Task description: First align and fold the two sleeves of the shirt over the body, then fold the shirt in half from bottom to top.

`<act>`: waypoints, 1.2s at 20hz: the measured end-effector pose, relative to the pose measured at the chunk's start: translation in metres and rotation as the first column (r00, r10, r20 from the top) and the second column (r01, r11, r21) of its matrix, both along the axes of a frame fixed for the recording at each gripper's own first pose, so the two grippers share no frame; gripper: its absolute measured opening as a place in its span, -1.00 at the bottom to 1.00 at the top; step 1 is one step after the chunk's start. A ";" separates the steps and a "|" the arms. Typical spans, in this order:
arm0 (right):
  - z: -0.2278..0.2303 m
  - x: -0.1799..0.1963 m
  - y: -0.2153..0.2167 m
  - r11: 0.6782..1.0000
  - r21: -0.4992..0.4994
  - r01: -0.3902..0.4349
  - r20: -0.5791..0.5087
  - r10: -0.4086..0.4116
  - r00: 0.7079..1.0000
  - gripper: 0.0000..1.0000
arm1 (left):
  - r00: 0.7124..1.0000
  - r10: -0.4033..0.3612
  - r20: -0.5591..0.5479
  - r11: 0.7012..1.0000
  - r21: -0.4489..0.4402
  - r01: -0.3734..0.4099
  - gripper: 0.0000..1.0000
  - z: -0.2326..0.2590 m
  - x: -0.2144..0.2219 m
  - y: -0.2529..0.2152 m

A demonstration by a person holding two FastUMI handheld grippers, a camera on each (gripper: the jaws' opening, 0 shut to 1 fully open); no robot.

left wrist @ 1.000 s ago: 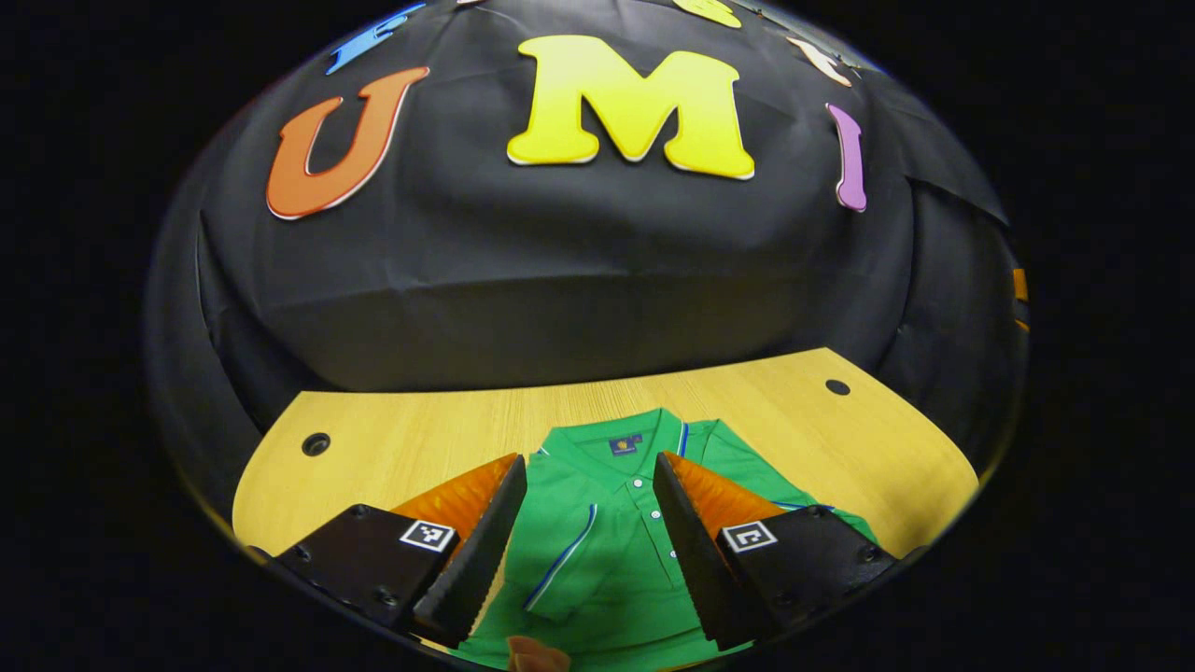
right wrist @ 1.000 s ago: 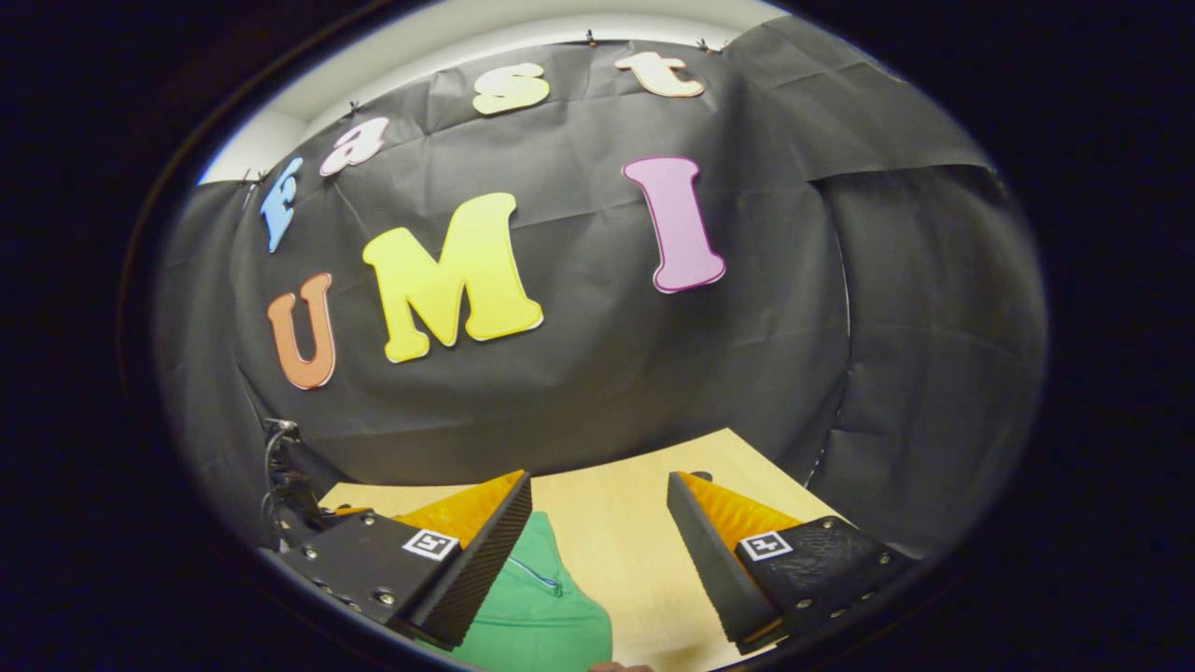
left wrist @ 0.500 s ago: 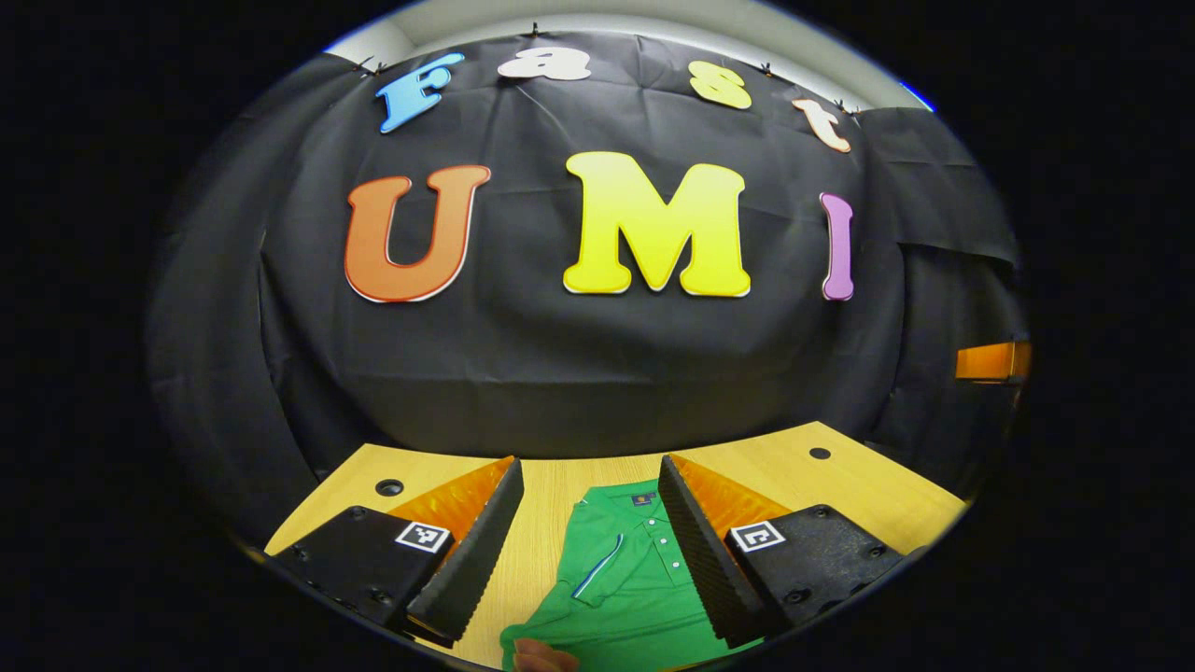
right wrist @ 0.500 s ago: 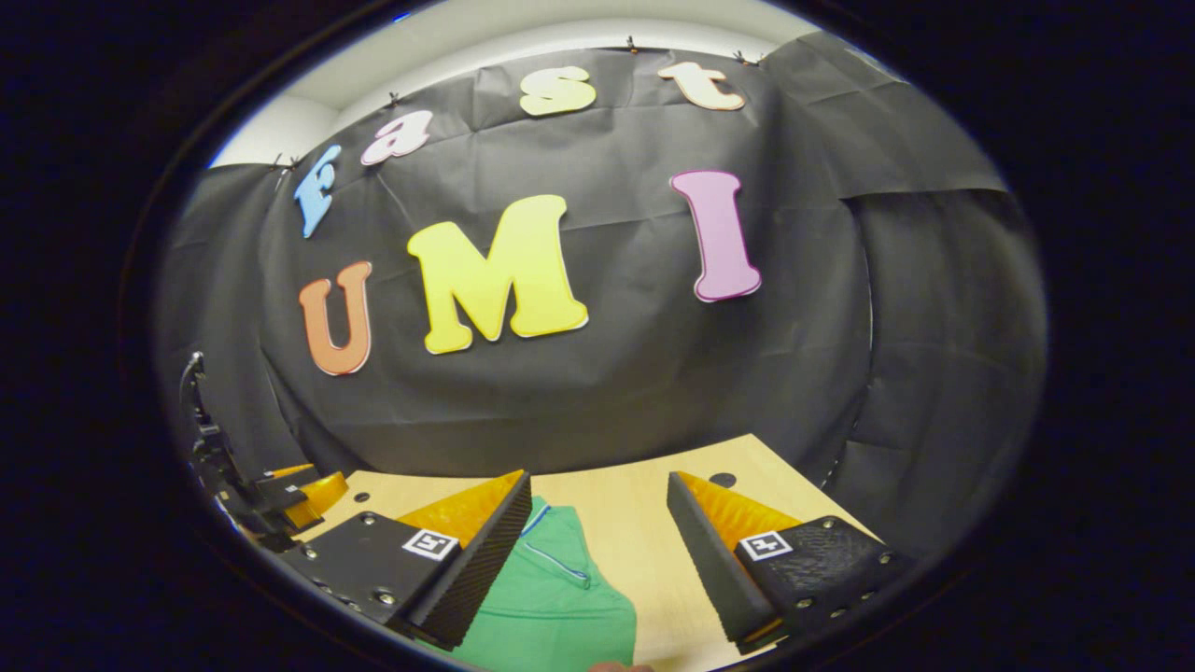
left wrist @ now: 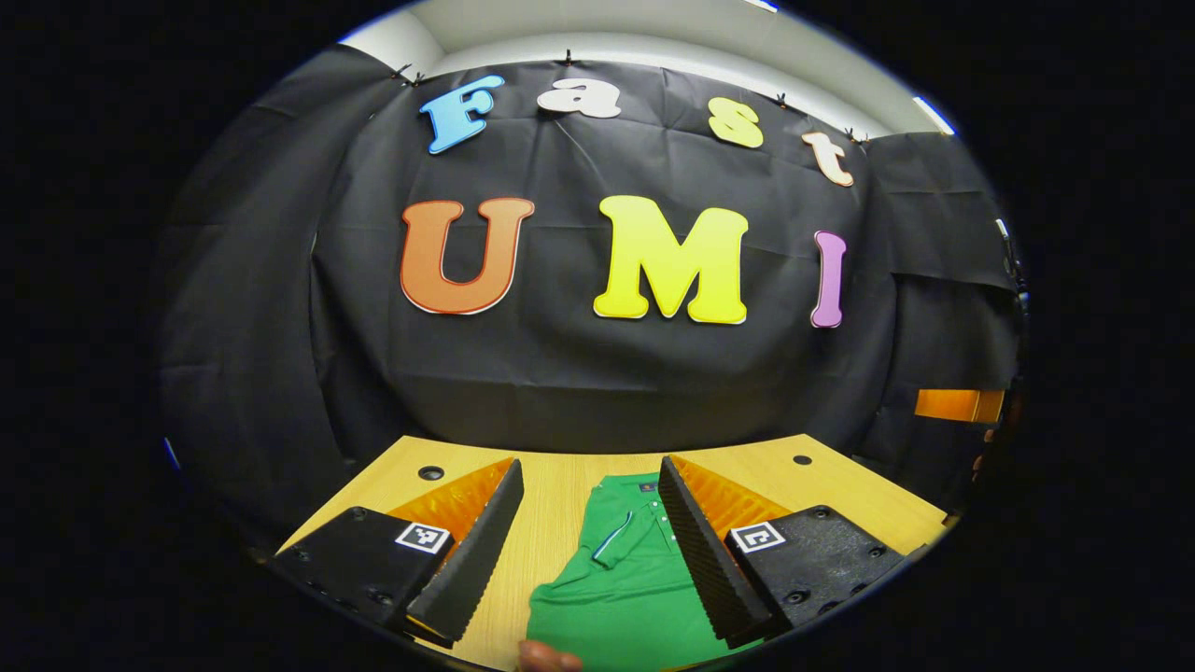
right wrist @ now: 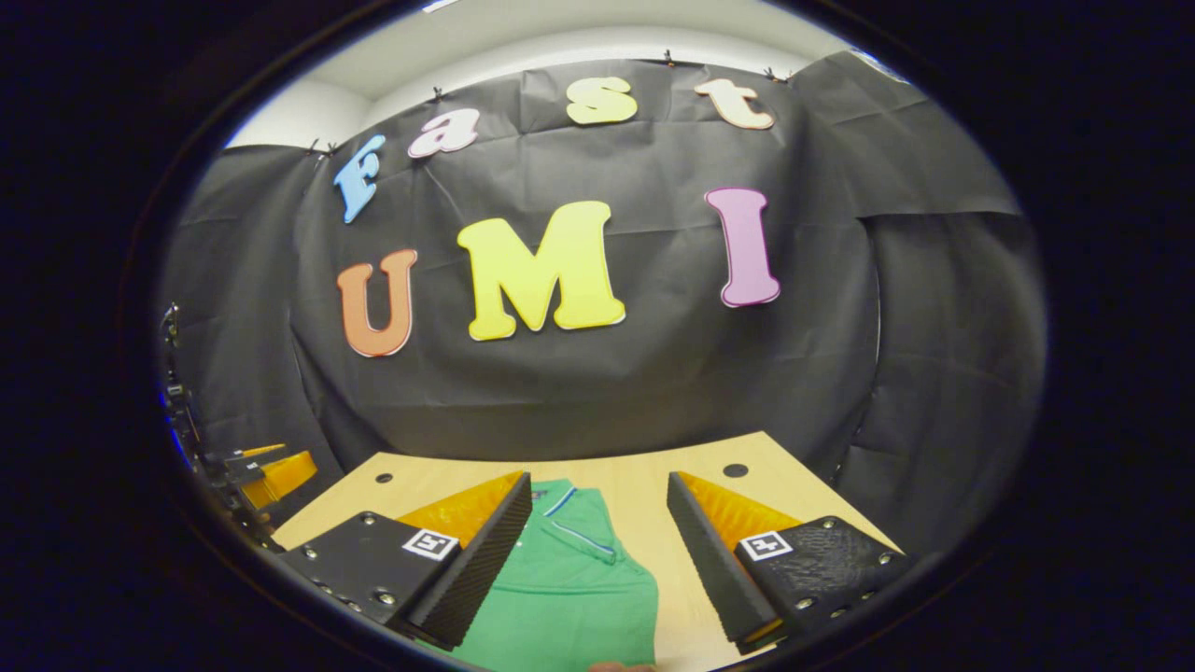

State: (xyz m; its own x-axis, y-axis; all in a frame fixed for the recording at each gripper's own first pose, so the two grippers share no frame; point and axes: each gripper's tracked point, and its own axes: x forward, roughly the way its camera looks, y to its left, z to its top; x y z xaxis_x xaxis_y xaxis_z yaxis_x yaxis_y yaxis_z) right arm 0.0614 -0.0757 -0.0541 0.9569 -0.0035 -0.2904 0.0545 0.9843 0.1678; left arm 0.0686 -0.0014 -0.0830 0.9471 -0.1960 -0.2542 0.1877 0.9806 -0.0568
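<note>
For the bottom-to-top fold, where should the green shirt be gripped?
Probably at the near hem corners of the green shirt, one gripper each, coming from the near table edge: its sleeves look folded in, collar far, and both grippers' fingers stand open.

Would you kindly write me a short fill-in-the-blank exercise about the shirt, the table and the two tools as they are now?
1. The shirt lying on the table is ____ in colour.
2. The table top is made of light ____.
3. The left tool has its jaws ____, holding nothing.
4. The right tool hangs ____ the shirt without touching it.

Missing words: green; wood; open; above
</note>
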 end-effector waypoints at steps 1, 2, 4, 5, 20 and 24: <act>-0.002 -0.008 0.003 1.000 -0.002 -0.002 -0.005 0.002 1.000 0.87 | 1.000 -0.003 -0.007 1.000 0.006 0.003 0.87 -0.002 -0.010 0.002; -0.005 -0.016 0.006 1.000 -0.005 -0.003 -0.012 0.003 1.000 0.87 | 1.000 0.000 -0.014 1.000 0.015 0.000 0.87 -0.005 -0.019 0.006; -0.013 -0.031 0.010 1.000 -0.012 -0.005 -0.029 0.005 1.000 0.87 | 0.999 0.013 -0.036 1.000 0.017 -0.012 0.87 -0.012 -0.040 0.014; -0.018 -0.039 0.013 1.000 -0.017 -0.007 -0.038 0.007 0.999 0.87 | 0.999 0.020 -0.043 1.000 0.016 -0.019 0.87 -0.016 -0.049 0.017; -0.122 -0.124 0.038 0.997 -0.054 -0.050 -0.259 0.035 0.965 0.88 | 0.937 0.048 -0.345 0.999 0.041 -0.037 0.89 -0.129 -0.151 0.033; -0.166 -0.136 0.041 0.996 -0.057 -0.069 -0.347 0.045 0.937 0.88 | 0.902 0.062 -0.427 0.998 0.038 -0.051 0.88 -0.164 -0.165 0.031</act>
State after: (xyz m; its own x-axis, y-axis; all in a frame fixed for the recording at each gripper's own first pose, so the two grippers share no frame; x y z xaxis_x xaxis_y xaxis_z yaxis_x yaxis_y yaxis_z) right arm -0.0749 -0.0351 -0.2201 0.7971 0.0172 -0.6036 0.0404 0.9958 0.0818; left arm -0.0961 0.0296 -0.2467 0.7555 -0.1335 -0.6414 0.0950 0.9910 -0.0943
